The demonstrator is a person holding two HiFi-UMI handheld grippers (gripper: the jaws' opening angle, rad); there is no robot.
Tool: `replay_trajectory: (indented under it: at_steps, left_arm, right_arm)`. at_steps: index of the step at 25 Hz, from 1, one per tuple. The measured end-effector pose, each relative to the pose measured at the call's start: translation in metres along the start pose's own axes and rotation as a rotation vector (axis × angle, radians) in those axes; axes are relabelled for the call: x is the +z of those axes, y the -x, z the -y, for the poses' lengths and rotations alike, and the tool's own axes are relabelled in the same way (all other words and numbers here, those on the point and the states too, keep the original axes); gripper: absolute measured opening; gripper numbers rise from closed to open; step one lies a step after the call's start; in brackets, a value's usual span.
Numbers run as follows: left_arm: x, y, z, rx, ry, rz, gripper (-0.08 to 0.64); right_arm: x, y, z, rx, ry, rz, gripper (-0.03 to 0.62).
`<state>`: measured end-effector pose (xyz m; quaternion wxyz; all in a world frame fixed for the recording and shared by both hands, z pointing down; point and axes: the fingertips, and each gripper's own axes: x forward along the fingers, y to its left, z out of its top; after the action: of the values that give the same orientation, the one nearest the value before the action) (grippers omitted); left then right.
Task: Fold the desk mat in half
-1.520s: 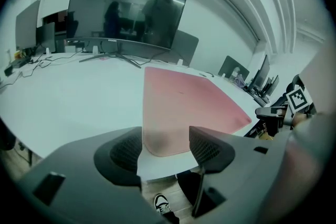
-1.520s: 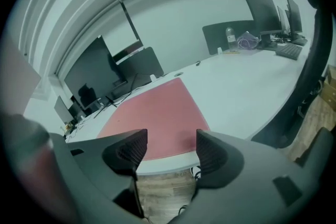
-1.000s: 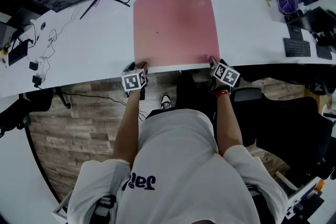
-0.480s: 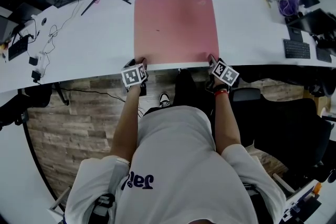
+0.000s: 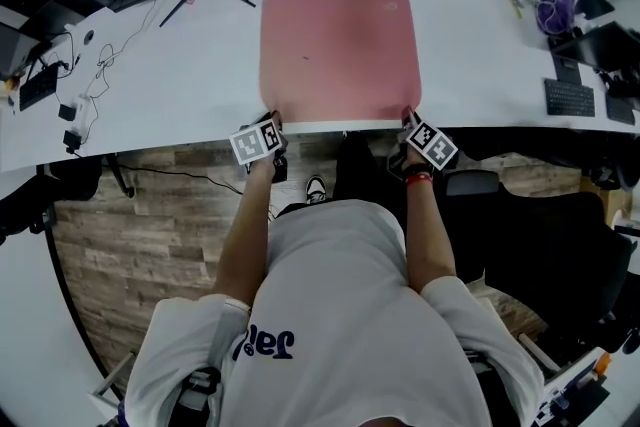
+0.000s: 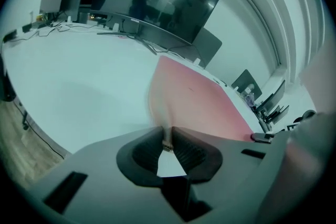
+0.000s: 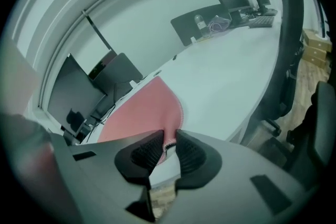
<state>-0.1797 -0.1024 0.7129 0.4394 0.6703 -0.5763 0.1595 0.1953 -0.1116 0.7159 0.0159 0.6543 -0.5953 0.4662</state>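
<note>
Head view: a pink rectangular fabric desk mat [image 5: 338, 55] lies flat on a white curved desk [image 5: 150, 90], its near edge along the desk's front rim. The left gripper [image 5: 272, 121] and the right gripper [image 5: 408, 118] meet its near corners.
Left gripper view: the jaws are closing, their pads pinching the mat's near-left corner.
Right gripper view: the jaws are closing, their pads pinching the upcurled near-right corner.

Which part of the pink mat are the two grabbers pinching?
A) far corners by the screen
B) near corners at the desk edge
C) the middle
B: the left gripper and right gripper, jaws closing, each pinch a near corner of the desk mat between the pads.
</note>
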Motion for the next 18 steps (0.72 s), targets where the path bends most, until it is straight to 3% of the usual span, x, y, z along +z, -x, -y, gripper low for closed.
replay_trajectory:
  at_steps: [4,12,18]
  left_arm:
    - [0.005,0.003,0.001,-0.045,0.036,0.017,0.064]
    - [0.014,0.003,0.001,-0.054,0.057,0.047,0.06]
    - [0.039,-0.001,0.008,-0.059,0.007,0.072,0.058]
  right_arm:
    - [0.007,0.001,-0.007,0.022,0.012,0.0,0.079]
    - [0.019,-0.002,-0.015,0.026,0.022,0.02,0.069]
    - [0.03,-0.012,-0.029,0.027,0.066,0.004,0.067]
